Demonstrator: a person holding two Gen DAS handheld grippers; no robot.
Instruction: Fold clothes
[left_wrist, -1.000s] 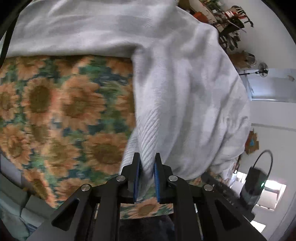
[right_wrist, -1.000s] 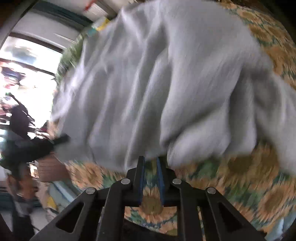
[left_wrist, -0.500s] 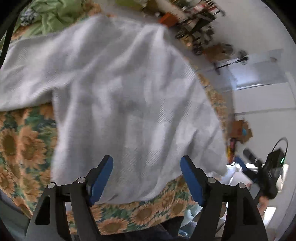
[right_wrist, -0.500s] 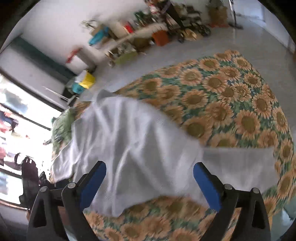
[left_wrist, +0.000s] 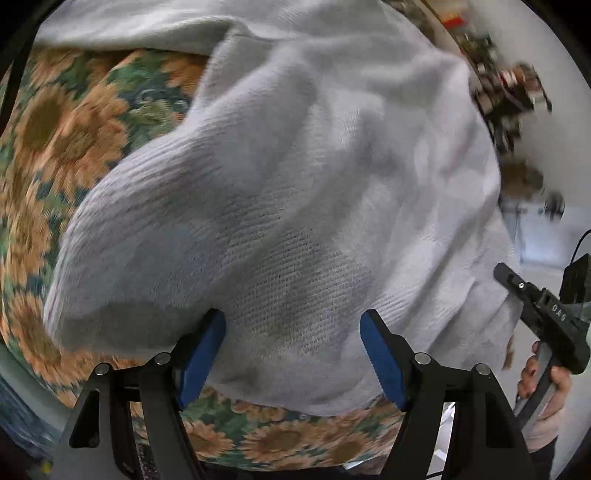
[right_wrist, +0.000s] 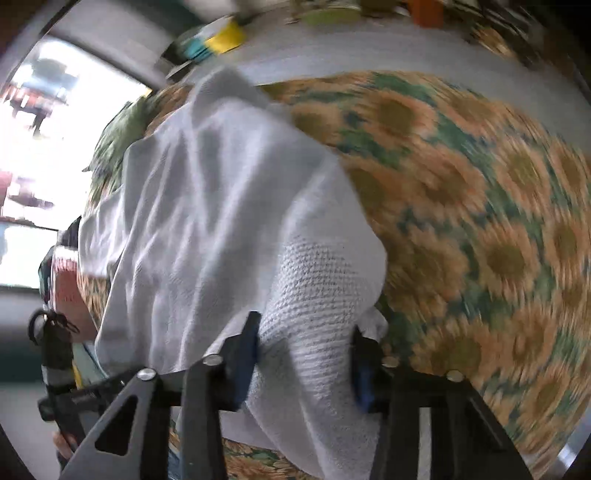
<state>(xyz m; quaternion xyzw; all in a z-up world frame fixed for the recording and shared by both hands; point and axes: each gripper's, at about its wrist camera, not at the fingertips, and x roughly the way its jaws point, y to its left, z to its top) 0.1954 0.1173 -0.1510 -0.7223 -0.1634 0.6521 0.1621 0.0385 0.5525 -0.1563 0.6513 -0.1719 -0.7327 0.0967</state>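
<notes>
Left gripper (left_wrist: 291, 354): one, two blue-padded fingers (left_wrist: 201, 356) spread wide, clamping nothing; the near hem of one white knit garment (left_wrist: 295, 192) lies across the gap between them, beyond the tips. Right gripper (right_wrist: 304, 354): one, two fingers also parted, with a fold of the same garment (right_wrist: 221, 221) bulging into the gap and draping down over the frame; whether the pads touch the cloth cannot be told. Garment: one piece, ribbed weave, rumpled, spreading forward and outward from both sets of jaws. Sunflower-print cover (left_wrist: 55, 147): one, beneath the garment, showing left of the left jaws and, in the right wrist view, right of the right jaws (right_wrist: 480, 240). Person's hand (left_wrist: 546, 391): one visible, far right of the left jaws, around the right gripper's handle. Background shelving and window: blurred, uncountable.
</notes>
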